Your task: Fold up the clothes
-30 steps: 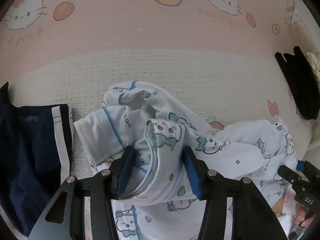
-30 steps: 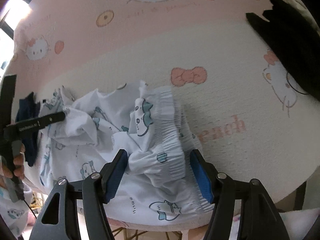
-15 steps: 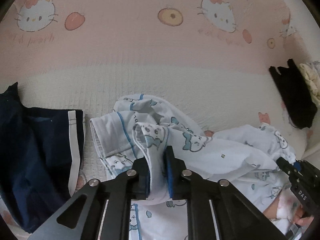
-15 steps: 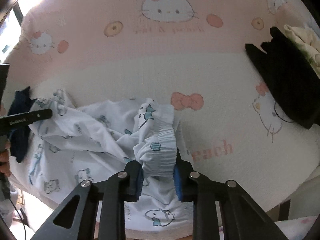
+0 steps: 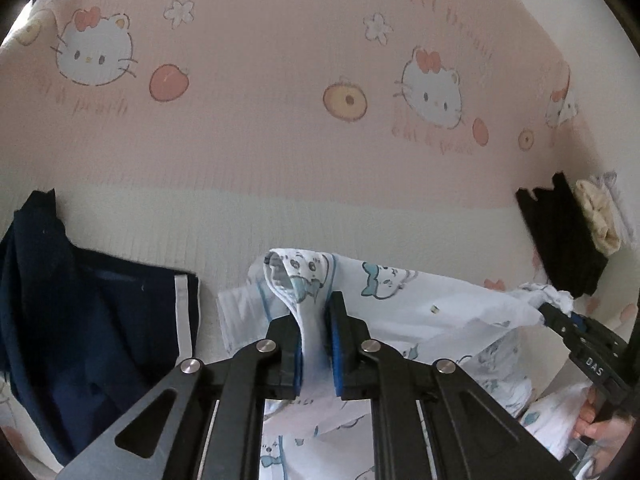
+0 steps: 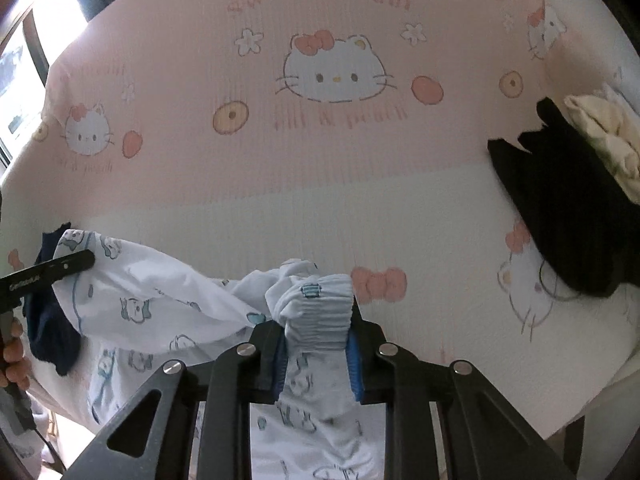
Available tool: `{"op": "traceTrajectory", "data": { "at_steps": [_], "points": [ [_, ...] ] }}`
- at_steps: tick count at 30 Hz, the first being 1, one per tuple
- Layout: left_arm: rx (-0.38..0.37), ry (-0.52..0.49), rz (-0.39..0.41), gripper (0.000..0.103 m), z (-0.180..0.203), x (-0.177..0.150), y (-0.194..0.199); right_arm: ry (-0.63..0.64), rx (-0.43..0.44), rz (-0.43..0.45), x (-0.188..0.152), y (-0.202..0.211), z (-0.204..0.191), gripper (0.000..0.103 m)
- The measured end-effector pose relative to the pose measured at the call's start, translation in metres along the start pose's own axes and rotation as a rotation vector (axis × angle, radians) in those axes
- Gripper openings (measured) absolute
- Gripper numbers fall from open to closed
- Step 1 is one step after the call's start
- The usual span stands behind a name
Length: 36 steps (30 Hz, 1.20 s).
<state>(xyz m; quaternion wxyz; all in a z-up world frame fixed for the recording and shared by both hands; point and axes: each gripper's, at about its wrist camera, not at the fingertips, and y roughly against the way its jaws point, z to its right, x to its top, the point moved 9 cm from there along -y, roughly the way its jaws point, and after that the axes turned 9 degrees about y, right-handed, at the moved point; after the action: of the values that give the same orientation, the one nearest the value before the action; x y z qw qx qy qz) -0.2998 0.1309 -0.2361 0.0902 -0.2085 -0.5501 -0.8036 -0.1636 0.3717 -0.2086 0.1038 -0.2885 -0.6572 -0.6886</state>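
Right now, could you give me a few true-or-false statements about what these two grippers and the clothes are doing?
1. The left gripper is shut on the white cartoon-print garment. True.
2. The right gripper is open and holds nothing. False: it is shut on the same garment's gathered elastic edge.
3. A navy garment with a white stripe lies to the left of the white one. True.
4. The black garment is held in a gripper. False: it lies apart on the Hello Kitty bedsheet.
5. The white garment already lies neatly folded. False: it hangs bunched between both grippers.
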Motion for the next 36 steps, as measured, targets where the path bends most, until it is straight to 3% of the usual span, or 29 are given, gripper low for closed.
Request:
{"op": "traceTrajectory", "data": {
  "at_steps": [10,16,20,36],
  "points": [
    [-0.007,-0.018,0.049,0.009,0.01,0.045,-0.017,-0.026,0.054,-0.068,0.044,-0.035,0.01,0.022],
    [0.036,-0.057,0.059,0.009,0.015,0.074,-0.037,-0.065,0.102,-0.103,0.078,-0.066,0.024,0.022],
    [0.041,-0.026,0.049,0.009,0.01,0.088,-0.051,-0.075,0.081,-0.127,0.093,-0.088,0.036,0.022],
    [0.041,0.034,0.049,0.009,0.0,0.138,-0.097,-0.258,0.179,-0.126,0.13,-0.152,0.076,0.022]
  ]
}}
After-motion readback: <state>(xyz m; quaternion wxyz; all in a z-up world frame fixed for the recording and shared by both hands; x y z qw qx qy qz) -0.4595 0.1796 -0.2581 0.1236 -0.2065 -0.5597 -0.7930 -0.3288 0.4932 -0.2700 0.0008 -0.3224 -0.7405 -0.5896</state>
